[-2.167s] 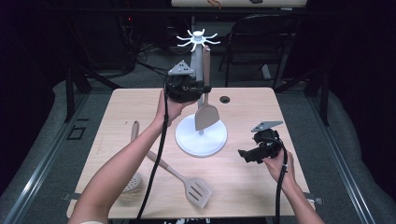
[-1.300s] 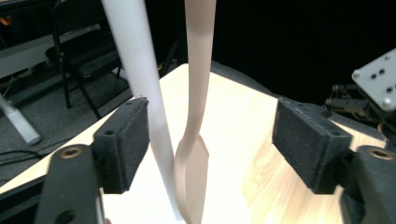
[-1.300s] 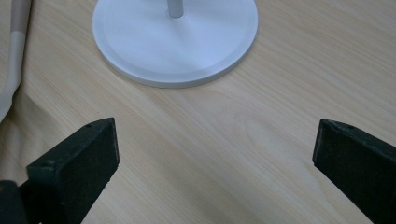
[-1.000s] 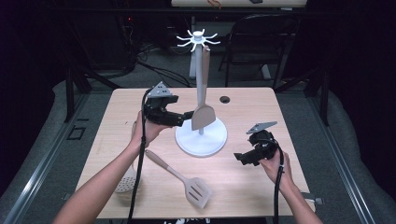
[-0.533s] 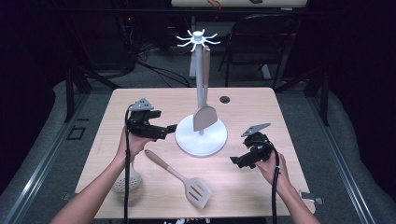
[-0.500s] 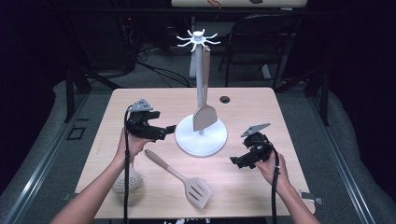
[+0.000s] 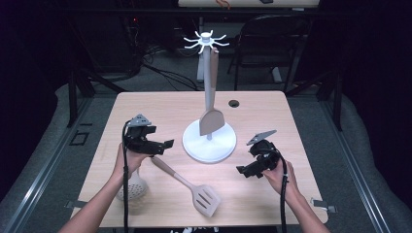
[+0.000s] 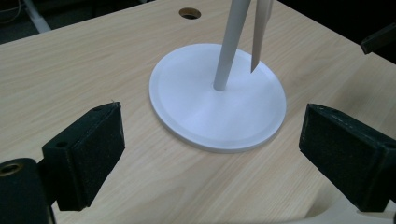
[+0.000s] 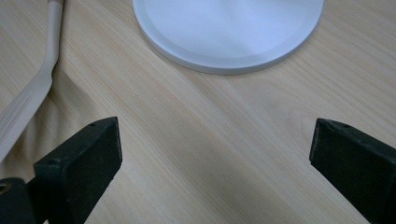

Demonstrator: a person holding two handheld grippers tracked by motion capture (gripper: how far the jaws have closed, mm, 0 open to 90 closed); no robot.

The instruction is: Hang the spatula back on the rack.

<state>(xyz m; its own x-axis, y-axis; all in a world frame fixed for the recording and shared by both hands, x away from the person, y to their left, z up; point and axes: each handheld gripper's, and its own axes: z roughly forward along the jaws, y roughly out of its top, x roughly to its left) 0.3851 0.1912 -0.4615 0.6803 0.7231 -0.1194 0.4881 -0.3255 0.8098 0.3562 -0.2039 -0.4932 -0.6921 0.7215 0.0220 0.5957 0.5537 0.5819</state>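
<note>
Hanging on the stand (image 7: 209, 143), the spatula (image 7: 212, 116) is vertical, blade down. Left hand-held gripper (image 7: 163, 145) has just been opening, empty; right hand-held gripper (image 7: 244, 171) is apart, empty, over the bench (image 7: 272, 111).

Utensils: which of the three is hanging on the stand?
The solid spatula, hanging beside the stand's pole. The slotted spatula and skimmer lie flat on the table.

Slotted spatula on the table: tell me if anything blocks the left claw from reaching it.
Nothing visible does. The slotted spatula lies on bare table just beside the left claw, whose jaws stand open and empty. The stand sits farther back.
</note>
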